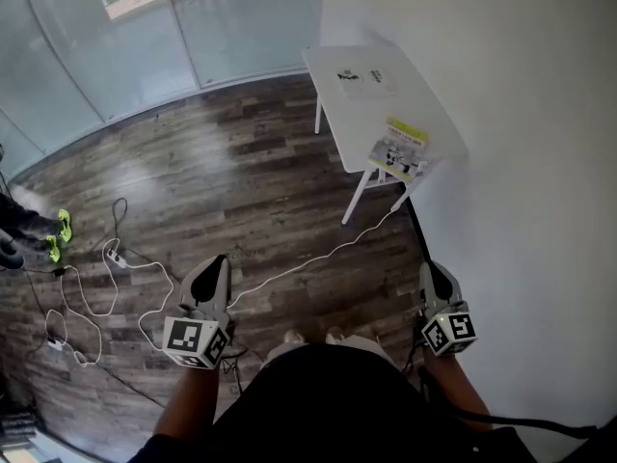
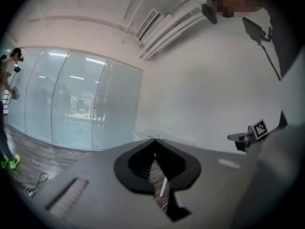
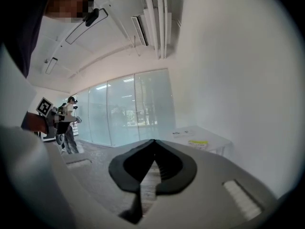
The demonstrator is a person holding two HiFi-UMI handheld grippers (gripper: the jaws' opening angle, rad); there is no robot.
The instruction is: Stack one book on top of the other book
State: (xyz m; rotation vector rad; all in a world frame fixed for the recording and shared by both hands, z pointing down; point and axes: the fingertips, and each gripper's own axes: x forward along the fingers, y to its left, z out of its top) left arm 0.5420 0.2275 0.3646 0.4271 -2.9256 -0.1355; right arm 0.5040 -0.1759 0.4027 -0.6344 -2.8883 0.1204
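Two books lie apart on a small white table (image 1: 337, 114) by the wall. A pale book (image 1: 366, 80) lies at the far end, and a book with a yellow and white cover (image 1: 400, 149) lies at the near corner. In the right gripper view the table (image 3: 214, 140) is far off, with the yellow book (image 3: 198, 142) and the pale book (image 3: 181, 133) on it. My left gripper (image 1: 214, 263) and right gripper (image 1: 431, 270) are held low near my body, well short of the table. Both are shut with nothing between the jaws, as the gripper views (image 2: 153, 138) (image 3: 153, 141) also show.
White cables (image 1: 106, 287) trail over the wooden floor to my left, and one runs toward the table legs. A glass wall (image 1: 145, 37) closes the far side and a white wall (image 1: 540, 162) the right. Another person (image 1: 39, 230) with green shoes stands at the far left.
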